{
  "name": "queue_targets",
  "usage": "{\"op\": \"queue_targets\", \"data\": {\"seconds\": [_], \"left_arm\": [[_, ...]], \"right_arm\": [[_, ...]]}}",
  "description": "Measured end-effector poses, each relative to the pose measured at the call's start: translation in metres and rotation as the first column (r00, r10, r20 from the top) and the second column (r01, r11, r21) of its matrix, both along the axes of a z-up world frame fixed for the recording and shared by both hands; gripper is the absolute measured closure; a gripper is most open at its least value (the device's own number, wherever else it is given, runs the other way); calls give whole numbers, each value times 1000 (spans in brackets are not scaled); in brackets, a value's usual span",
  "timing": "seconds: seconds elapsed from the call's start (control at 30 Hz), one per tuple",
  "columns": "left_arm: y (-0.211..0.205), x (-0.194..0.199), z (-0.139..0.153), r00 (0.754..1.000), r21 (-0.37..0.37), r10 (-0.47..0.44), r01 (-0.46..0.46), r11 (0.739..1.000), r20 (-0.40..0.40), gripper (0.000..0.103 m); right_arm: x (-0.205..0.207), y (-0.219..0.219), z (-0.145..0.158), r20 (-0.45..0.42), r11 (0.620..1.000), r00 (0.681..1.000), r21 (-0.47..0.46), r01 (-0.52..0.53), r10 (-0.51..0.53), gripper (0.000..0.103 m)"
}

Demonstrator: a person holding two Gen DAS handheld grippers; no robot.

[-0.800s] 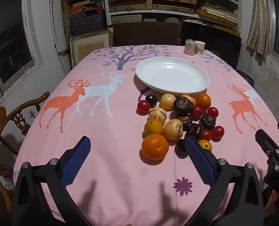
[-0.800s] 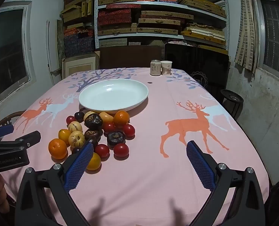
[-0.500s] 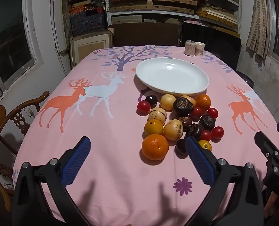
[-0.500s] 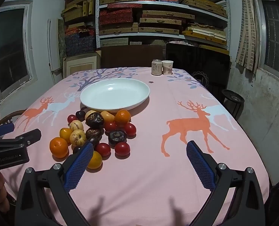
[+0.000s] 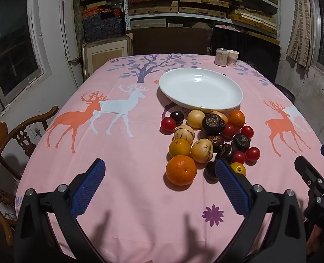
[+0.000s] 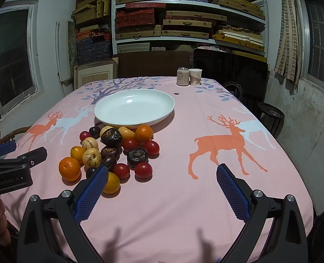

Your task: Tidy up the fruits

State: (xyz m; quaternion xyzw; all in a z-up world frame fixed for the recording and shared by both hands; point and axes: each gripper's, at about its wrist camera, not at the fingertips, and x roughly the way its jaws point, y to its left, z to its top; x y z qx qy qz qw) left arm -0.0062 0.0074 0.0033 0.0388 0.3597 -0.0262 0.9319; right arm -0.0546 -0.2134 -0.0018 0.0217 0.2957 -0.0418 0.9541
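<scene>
**Two open grippers above a heap of fruit**

Two black grippers with blue ribbed pads hang over a table with a pink deer-print tablecloth [image 5: 118, 153]. The left gripper [image 5: 159, 179] has its fingers spread wide and holds nothing; the right gripper [image 6: 162, 184] is also wide apart and empty.

The pile of mixed small fruits [image 5: 208, 140] lies on the cloth just in front of the white oval ceramic plate [image 5: 200, 88], which has no fruit in it. A big orange mandarin [image 5: 181, 170] is the nearest piece to the left gripper, a little apart from the pads. In the left wrist view the right pad covers part of a dark round fruit [image 5: 210, 169] and a small yellow fruit [image 5: 238, 169]. In the right wrist view the left pad hides part of a yellow-orange fruit [image 6: 112, 183].

Some dark wrinkled fruits sit under others, so their full shape is hard to make out. A small tin can [image 6: 182, 76] and a paper cup [image 6: 195, 76] stand touching at the far edge. The print on them is too small to read. A wooden chair [image 5: 0, 140] is cut off at the left.
</scene>
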Motion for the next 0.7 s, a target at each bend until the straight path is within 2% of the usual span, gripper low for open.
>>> {"op": "queue_targets", "data": {"seconds": [0.7], "left_arm": [[-5,-4,0,1000,14,-12,12,1000,9,4]], "right_arm": [[-3,4,-1,8,1000,1000,-8,-12,13,3]]}}
